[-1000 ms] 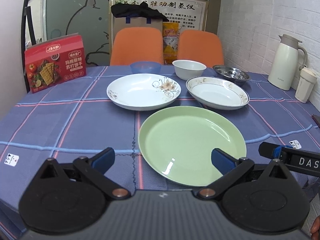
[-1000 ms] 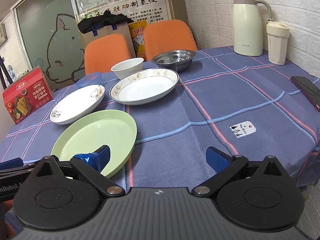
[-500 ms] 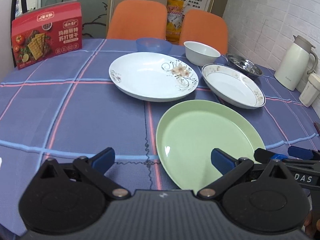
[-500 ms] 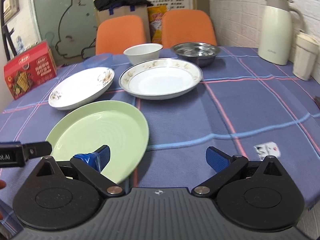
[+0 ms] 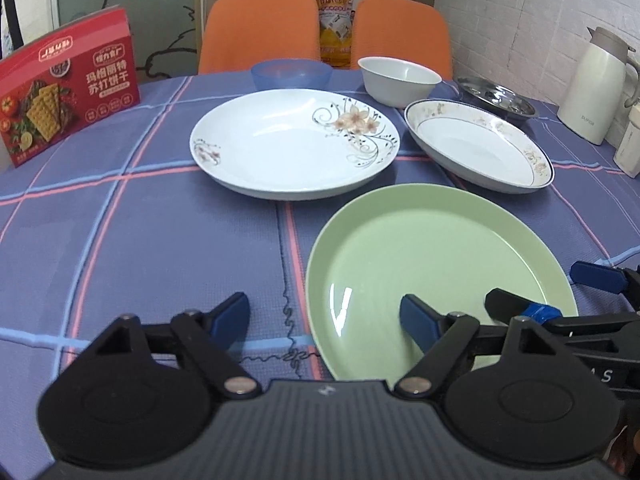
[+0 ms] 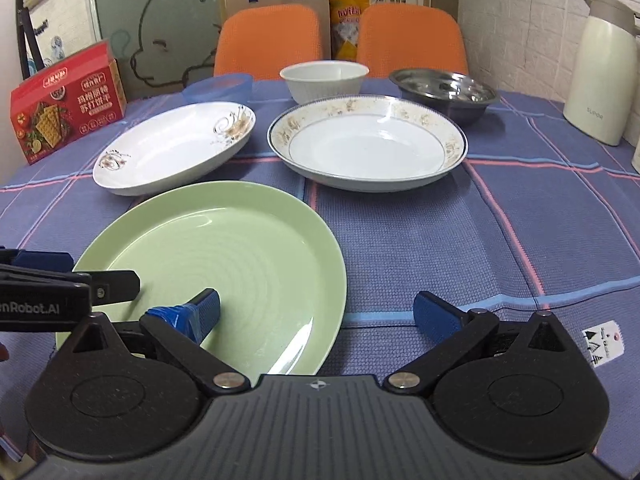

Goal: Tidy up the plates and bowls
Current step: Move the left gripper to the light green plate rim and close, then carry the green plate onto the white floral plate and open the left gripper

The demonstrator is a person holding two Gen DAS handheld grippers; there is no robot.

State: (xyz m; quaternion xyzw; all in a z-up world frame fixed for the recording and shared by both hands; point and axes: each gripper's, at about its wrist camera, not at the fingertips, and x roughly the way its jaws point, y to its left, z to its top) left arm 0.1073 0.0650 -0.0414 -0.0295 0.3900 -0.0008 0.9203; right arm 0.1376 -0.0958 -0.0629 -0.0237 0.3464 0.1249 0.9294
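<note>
Room to my left is bare checked cloth on the surface (image 5: 120,240); ahead, the flowered plate (image 5: 294,148) and gold-rimmed plate (image 6: 368,142) sit close together, with bowls behind. Nearest me lies the glossy, round green plate (image 5: 432,272). My left claw (image 5: 324,314) stands fairly wide, its jaws just narrowing, straddling the plate's near-left rim, one finger (image 5: 418,320) over the plate, pads not pressing. My right claw (image 6: 316,312) gapes wide across the near-right rim, gripping nothing.
</note>
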